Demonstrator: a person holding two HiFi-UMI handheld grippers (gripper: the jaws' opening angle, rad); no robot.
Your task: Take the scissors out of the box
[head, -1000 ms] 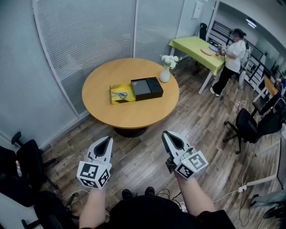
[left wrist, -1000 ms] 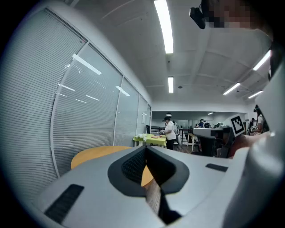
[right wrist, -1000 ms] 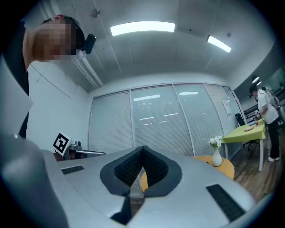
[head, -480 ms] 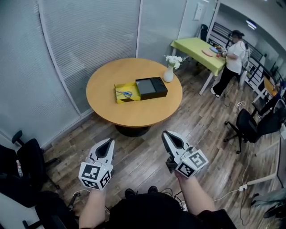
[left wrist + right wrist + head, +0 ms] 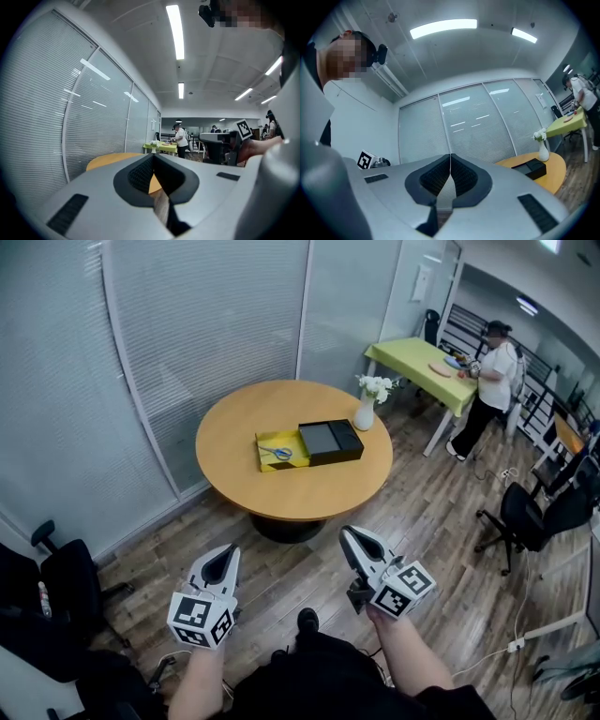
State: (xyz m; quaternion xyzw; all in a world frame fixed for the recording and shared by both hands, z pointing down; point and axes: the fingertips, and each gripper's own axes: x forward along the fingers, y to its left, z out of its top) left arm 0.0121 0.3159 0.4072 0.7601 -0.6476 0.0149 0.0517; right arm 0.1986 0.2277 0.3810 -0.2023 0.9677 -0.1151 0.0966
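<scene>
wood-floor office, round table far ahead; scissors lie in open yellow box on it, black box just beside on the right; flower vase further right; left gripper and right gripper near, well apart from table, jaws pressed together, empty

wood floor; blinds; office chairs
</scene>
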